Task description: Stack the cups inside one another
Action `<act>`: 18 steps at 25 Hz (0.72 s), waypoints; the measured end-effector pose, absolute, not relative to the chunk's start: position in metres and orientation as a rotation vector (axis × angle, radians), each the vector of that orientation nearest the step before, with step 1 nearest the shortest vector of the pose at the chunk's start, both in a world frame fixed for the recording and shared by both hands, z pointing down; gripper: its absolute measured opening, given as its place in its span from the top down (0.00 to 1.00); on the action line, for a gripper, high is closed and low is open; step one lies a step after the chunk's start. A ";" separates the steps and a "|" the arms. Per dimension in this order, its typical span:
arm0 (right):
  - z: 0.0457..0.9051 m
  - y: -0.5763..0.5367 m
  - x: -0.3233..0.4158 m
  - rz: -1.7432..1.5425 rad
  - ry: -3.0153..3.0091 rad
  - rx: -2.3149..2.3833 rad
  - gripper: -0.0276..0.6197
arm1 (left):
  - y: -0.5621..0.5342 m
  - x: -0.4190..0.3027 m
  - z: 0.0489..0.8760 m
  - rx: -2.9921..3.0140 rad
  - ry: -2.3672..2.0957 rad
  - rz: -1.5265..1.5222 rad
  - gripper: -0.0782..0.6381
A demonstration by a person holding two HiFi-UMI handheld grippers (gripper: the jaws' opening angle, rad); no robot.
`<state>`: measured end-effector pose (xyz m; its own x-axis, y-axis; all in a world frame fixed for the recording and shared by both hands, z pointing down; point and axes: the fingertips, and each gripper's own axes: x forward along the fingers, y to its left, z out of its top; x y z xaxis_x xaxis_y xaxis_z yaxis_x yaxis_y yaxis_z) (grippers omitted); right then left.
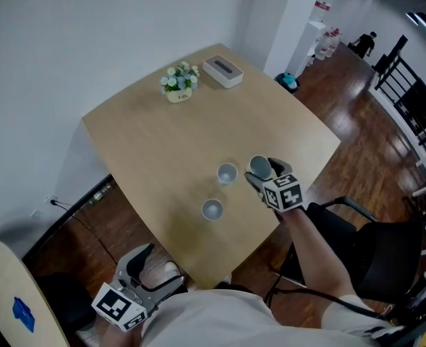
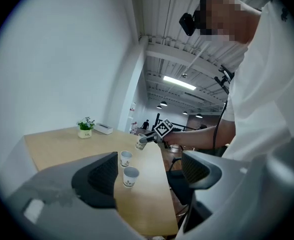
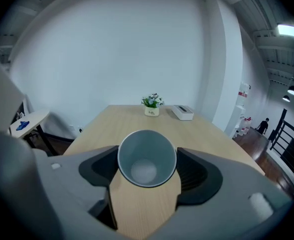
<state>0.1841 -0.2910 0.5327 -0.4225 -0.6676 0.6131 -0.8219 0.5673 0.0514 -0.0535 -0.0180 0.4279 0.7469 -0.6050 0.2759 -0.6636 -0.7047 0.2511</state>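
**Held cup to go into the cup at 9 o'clock**

My right gripper (image 1: 262, 173) is clamped on one grey cup (image 3: 147, 158). The two jaws press on its sides, and in the right gripper view the cup's mouth faces the camera, so it is tilted and not upright. In the head view it hangs above the table (image 1: 147, 143), near the right edge.

Two more cups stand upright on the table. The far cup (image 1: 226, 173) is at 9 o'clock from the held one, just beside it. The near cup (image 1: 212, 209) is at about 7 o'clock, a little apart. My left gripper (image 1: 153, 273) is low, off the near edge of the table, with its jaws apart and nothing between them.

I judge that the step in hand is to seat the held cup into the far cup. To do it well, I would:

- first turn the wrist until the held cup's bottom points straight down;
- bring it toward 9 o'clock until the bottom is centred over the other mouth;
- lower it straight, without side push, because such a light cup may tip or slide;
- part the jaws only once the cup sits inside.

The plant pot (image 1: 179, 82) and the white box (image 1: 223, 71) at 12 o'clock are well apart from this.
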 end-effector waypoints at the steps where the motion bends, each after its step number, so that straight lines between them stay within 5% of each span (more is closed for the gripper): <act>1: 0.532 -0.293 0.175 0.338 -2.218 1.180 0.40 | -0.018 -0.060 0.427 2.614 -0.988 0.241 0.32; 18: 0.579 -0.310 0.105 0.341 -2.125 1.104 0.38 | -0.014 -0.132 0.440 2.539 -1.048 0.219 0.32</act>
